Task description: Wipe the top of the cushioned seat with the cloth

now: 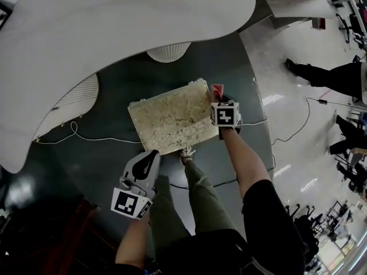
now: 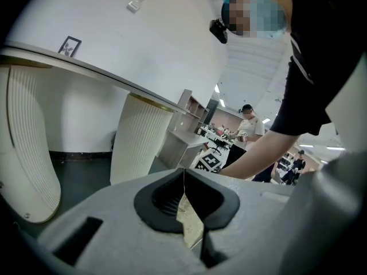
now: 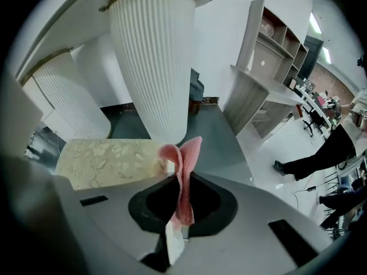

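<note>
1. The cushioned seat (image 1: 172,122) is a flat box shape. Its top is cream with a pale leafy pattern all over it. It sits on the dark floor (image 1: 114,113), in the middle of the head view.
2. The cloth (image 3: 186,159) is pink and thin, with tiny bumps like a waffle. It is folded over and sticks up out of the right claw (image 3: 182,195). The two jaws of that claw are squeezed tight on it.
3. In the head view, the cloth is at the seat's 2 o'clock corner, right by the edge. I cannot tell if it touches the seat.
4. The left claw (image 2: 183,179) has its jaws pressed together with nothing in them. It is at the seat's 7 o'clock, just beside the near edge.
5. A big white desk (image 1: 114,22) is at 12 o'clock from the seat. It stands on fat white legs (image 3: 152,56) with ribs.
6. A thin white cable (image 1: 86,137) lies on the floor at the seat's 9 o'clock.
</note>
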The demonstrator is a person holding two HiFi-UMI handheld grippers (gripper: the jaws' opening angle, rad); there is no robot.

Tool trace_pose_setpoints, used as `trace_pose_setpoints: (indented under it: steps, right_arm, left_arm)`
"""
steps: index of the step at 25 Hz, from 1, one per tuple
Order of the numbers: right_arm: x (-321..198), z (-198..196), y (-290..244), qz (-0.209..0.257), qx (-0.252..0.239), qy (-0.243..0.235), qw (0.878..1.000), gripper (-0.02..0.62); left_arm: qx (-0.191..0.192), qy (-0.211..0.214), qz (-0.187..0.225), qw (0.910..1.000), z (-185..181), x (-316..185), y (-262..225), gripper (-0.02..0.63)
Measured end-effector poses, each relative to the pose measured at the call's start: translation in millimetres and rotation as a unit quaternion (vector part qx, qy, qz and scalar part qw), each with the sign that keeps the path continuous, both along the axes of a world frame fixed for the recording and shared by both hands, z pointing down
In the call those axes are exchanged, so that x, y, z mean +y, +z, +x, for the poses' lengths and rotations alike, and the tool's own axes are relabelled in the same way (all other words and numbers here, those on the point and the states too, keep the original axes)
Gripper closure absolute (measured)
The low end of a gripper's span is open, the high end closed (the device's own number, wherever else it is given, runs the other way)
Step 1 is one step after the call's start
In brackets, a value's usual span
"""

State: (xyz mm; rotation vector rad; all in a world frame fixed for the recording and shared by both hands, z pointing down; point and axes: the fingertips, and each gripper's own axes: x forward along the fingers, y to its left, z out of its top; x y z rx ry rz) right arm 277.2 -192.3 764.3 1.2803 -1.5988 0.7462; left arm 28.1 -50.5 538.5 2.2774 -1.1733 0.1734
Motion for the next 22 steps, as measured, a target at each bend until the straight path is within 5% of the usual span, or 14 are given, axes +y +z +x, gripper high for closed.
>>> trace_pose_setpoints:
  steps: [7,15,22]
  right_arm:
    - [19.6,-29.5,-31.7,0.042,-0.051,-0.001,0.998,0.568]
    - [106.7,-176.0,-54.0,0.027,-0.193,-0.047,0.98,0.568]
    - [162.9,-287.1,-33.0,-0.014,-0.228,-0.102,0.968,0.568]
  left_arm:
    - [-0.005,-0.002,0.003,1.0,-10.0,8.0,-6.0,0.588]
    - [-0.015,-0.001,-0.001,0.9999,-47.3,35.1,-12.7,0.588]
    - [-0.027,0.004,-0.01,0.9996,-88.9,58.0,-9.7,0.588]
